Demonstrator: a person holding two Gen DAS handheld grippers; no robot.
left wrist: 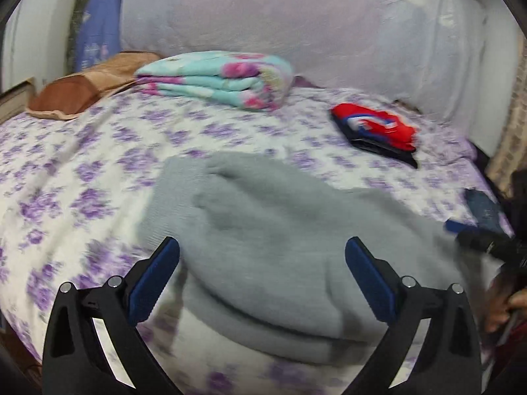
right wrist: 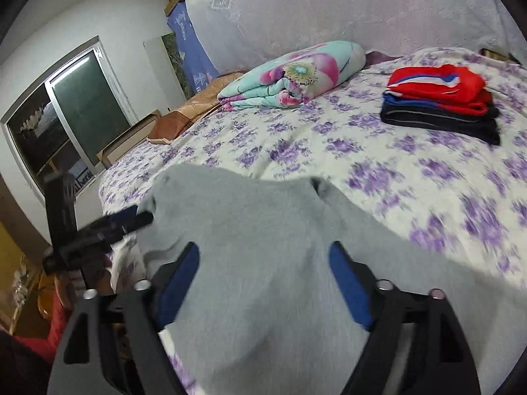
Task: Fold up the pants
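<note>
I see the pants (left wrist: 263, 250), grey and soft, lying rumpled on the bed (left wrist: 82, 177) directly ahead of both tongs, the cloth bunched in thick folds and running under and between the fingers in each wrist view. My left tongs (left wrist: 262, 247) are spread wide, the blue pads (left wrist: 154, 283) apart on either side of a rounded fold of grey cloth, pinching nothing that I can make out. My right tongs (right wrist: 264, 250) are likewise spread, the pads (right wrist: 179, 283) well apart with the pants lying between them; I cannot tell whether either pad touches the cloth. In the left view the right tongs show at the far right edge, at the pants' side, blurred; in the right view the left tongs (right wrist: 98, 227) show at the far left, at the pants' left corner. Beyond the pants, the purple-flowered sheet stretches away. Ahead and to the right of the tongs sits a stack of folded clothes (left wrist: 375, 130), red on top, dark below. Farther ahead, near the bed's far edge, lies a folded floral blanket (left wrist: 217, 79), with a brown pillow (left wrist: 75, 92) to its left. A pale draped cloth (left wrist: 296, 26) rises behind the bed. In the right view a window (right wrist: 62, 112) shows far to the left.
</note>
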